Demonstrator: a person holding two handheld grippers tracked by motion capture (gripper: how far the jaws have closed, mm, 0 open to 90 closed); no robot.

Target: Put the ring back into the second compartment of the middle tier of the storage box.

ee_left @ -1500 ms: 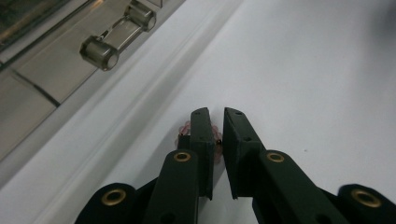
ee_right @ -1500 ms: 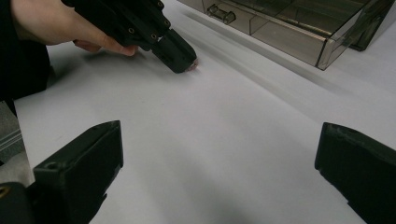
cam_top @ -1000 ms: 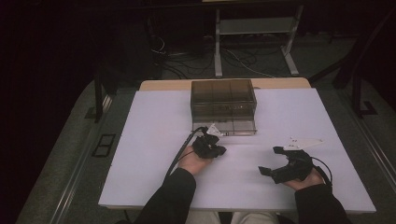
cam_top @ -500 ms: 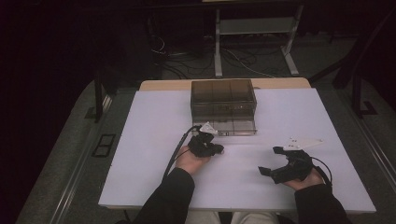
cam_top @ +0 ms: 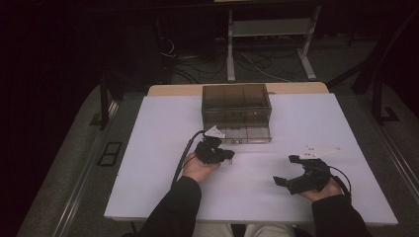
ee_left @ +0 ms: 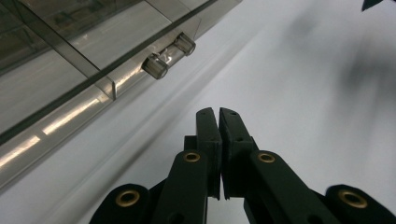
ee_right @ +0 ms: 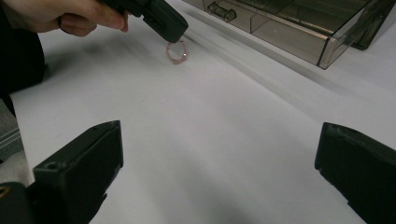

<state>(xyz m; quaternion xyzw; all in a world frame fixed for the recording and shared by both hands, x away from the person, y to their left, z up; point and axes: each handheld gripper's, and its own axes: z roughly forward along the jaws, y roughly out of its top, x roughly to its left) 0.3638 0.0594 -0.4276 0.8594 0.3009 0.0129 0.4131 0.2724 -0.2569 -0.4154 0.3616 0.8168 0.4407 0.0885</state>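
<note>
One white table (cam_top: 148, 187), wide and bare across most of its top. At the far middle, a smoky see-through box (cam_top: 237, 111) with compartments, lid down, its clear latch (ee_left: 168, 58) on the near wall.

Near left of the box, just in front of its near edge, the left gripper (cam_top: 228, 154) in a hand (cam_top: 197, 168), tips aimed right, jaws clenched flat together with no gap, seen plainly in the left gripper view. Well apart at the near right, the right gripper (cam_top: 285, 170), jaws released and spread wide over bare table, nothing between them.

Smallest, a thin pinkish ring (ee_right: 176, 51) right at the tip of the left gripper in the right gripper view, on or just above the table, near the box's front. Cannot tell whether pinched by the tips or merely lying under them.
</note>
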